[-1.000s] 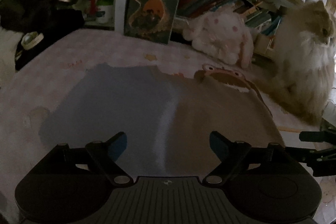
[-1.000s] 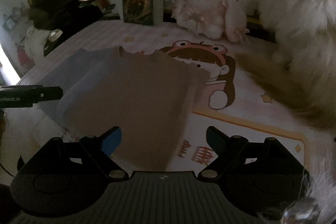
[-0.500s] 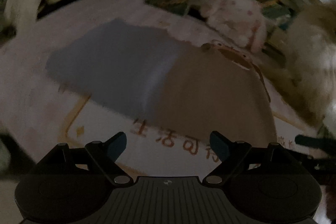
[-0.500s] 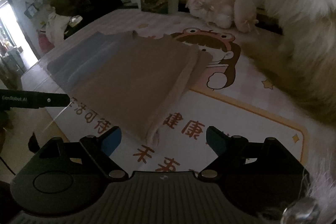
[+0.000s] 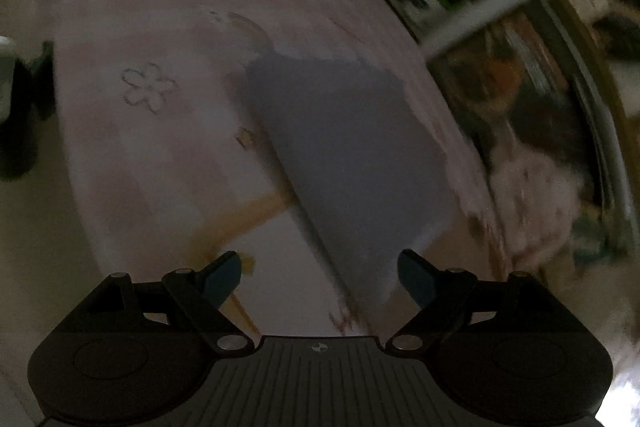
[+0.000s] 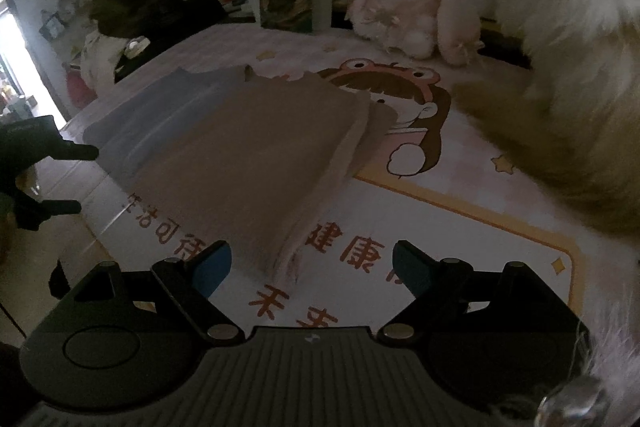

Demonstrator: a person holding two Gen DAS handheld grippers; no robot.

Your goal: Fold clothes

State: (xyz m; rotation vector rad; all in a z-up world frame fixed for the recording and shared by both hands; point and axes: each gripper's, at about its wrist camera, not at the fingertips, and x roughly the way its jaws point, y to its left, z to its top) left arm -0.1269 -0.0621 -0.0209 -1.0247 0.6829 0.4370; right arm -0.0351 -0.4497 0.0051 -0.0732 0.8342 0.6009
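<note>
Left claw (image 5: 319,273): I have swung it out past the left edge of the folded garment (image 6: 240,147); spread wide, holding nothing.
Folded garment: flat on the printed mat (image 6: 440,227), blue part left, tan part right, untouched.
Right claw (image 6: 311,265): I have pulled it back from the garment's near corner; spread, empty.
Cat (image 6: 568,27): right of the garment.
Meaning: this fold looks finished.
</note>
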